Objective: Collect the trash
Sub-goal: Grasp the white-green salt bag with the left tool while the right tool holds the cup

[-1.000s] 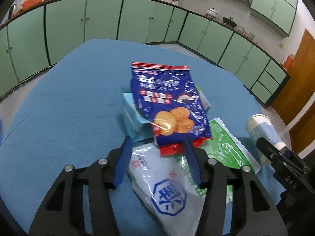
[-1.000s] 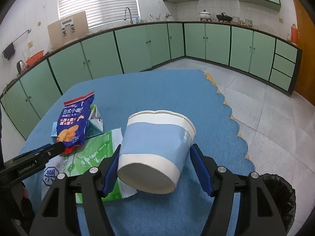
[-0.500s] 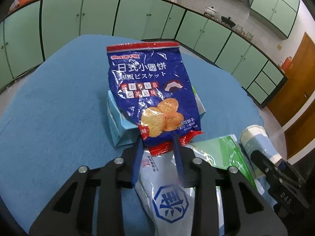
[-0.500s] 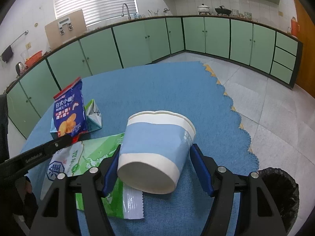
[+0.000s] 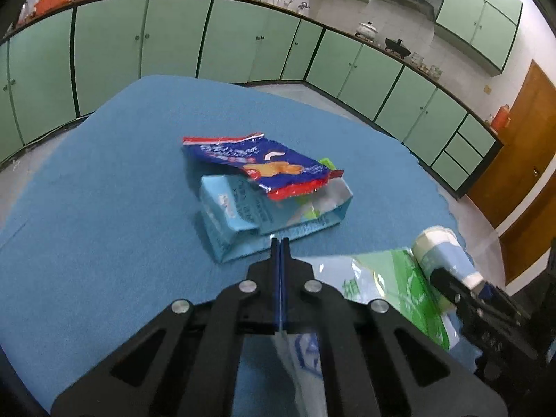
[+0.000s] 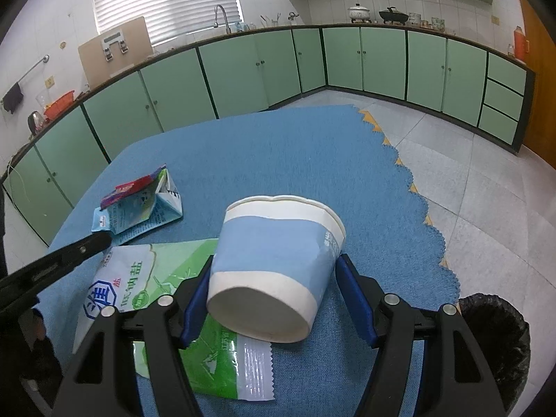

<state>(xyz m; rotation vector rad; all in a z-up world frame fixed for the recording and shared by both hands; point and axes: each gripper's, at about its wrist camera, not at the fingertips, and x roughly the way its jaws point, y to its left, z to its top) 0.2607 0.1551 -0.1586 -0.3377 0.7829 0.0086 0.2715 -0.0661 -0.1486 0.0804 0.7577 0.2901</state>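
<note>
My left gripper (image 5: 279, 241) is shut with nothing between its fingers, just in front of a light blue carton (image 5: 243, 212). A blue and red biscuit packet (image 5: 264, 165) lies loose on top of that carton. My right gripper (image 6: 274, 278) is shut on a blue and white paper cup (image 6: 274, 264), held tilted above the table. A green and white salt bag (image 6: 156, 288) lies flat under the cup; it also shows in the left wrist view (image 5: 392, 285). The carton (image 6: 142, 208) and packet (image 6: 128, 189) show at the left in the right wrist view.
The table has a blue cloth (image 5: 104, 191) with a zigzag edge (image 6: 413, 187). A black-lined bin (image 6: 500, 344) stands on the floor at the lower right. Green kitchen cabinets (image 6: 260, 69) run along the walls.
The left gripper closed on the biscuit packet and lifted it, then the packet slipped out and fell back onto the carton; the fingers are now shut empty. The right gripper keeps holding the cup.
</note>
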